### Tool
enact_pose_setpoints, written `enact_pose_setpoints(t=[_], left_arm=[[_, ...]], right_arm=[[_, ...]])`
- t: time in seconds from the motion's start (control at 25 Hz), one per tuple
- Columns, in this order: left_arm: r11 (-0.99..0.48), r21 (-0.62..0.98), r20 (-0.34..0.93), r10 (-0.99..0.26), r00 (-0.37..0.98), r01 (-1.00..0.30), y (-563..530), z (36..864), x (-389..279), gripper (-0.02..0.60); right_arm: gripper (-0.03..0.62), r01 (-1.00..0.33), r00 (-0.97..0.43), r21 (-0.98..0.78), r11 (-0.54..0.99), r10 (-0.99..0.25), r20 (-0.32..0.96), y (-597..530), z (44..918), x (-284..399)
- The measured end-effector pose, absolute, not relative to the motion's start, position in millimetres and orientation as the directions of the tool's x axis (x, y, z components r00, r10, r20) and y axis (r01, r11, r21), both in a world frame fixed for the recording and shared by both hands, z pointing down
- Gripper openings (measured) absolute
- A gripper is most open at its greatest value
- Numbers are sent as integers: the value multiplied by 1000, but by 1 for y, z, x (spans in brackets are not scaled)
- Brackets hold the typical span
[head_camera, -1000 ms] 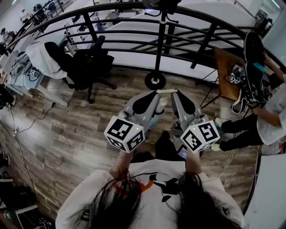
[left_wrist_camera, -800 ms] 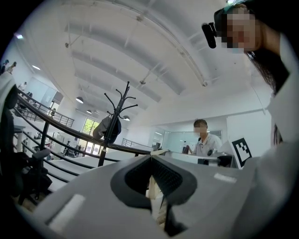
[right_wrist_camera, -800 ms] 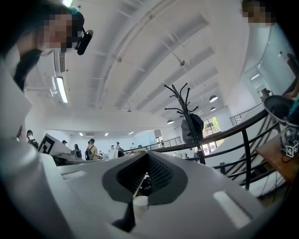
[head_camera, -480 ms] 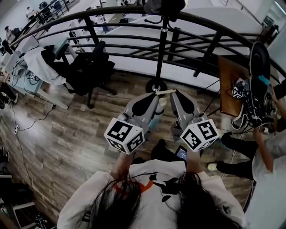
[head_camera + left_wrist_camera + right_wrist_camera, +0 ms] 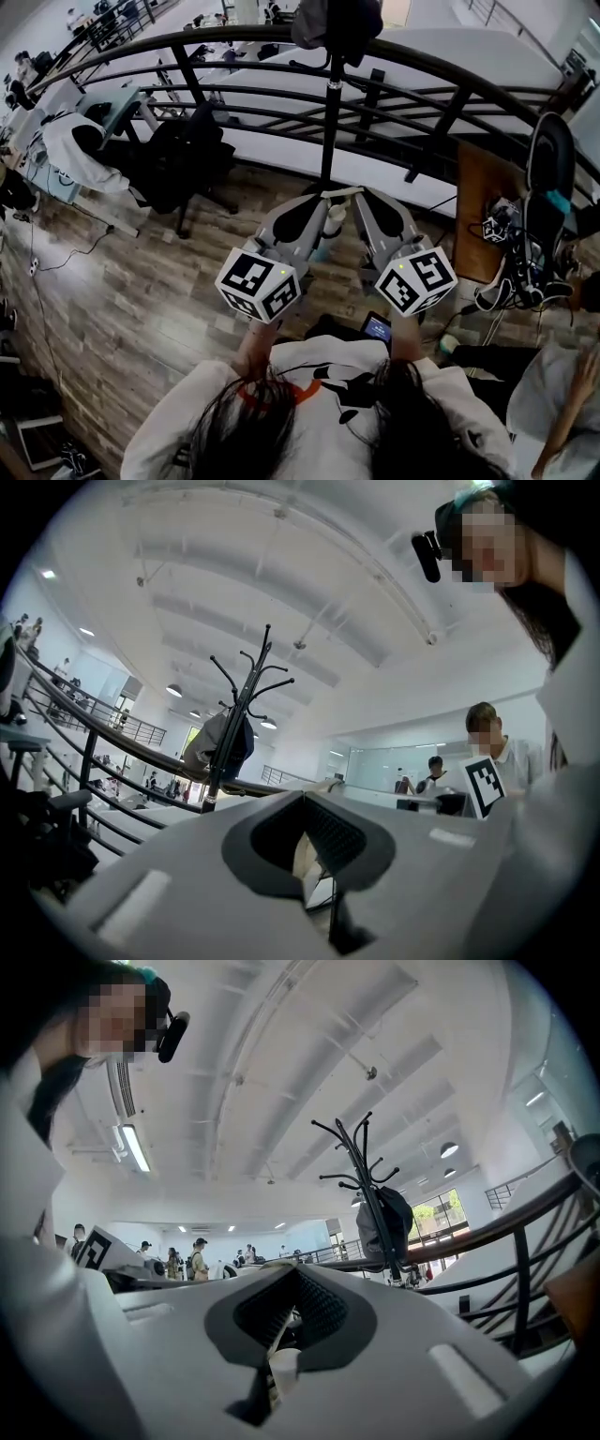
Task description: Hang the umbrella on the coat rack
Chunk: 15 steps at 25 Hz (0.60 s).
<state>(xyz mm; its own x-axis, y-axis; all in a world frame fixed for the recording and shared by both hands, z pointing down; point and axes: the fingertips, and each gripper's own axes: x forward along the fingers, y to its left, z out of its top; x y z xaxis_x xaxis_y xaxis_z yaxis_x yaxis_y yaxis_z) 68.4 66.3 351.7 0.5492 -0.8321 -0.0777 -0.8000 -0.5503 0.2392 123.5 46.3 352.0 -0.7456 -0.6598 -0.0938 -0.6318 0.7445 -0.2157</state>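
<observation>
Left hand-held gripper (image 5: 323,199) and right hand-held gripper (image 5: 364,197) clamp the umbrella (image 5: 333,221); we face the coat rack (image 5: 330,112), hanging not yet done.

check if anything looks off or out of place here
Nothing looks spilled, broken or askew. The coat rack stands upright by the railing, with a dark bag or garment hanging near its top. The left tongs and right tongs are both closed on the pale umbrella between them.
</observation>
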Motion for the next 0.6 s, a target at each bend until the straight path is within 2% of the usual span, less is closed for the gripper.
enact_pose_setpoints(t=[0.6], left_arm=[[-516,243,-44,-852,522,-822,-20,361,85,0]], right_arm=[[21,-582,-776,-250,774,-620,-112,-48,358,132]])
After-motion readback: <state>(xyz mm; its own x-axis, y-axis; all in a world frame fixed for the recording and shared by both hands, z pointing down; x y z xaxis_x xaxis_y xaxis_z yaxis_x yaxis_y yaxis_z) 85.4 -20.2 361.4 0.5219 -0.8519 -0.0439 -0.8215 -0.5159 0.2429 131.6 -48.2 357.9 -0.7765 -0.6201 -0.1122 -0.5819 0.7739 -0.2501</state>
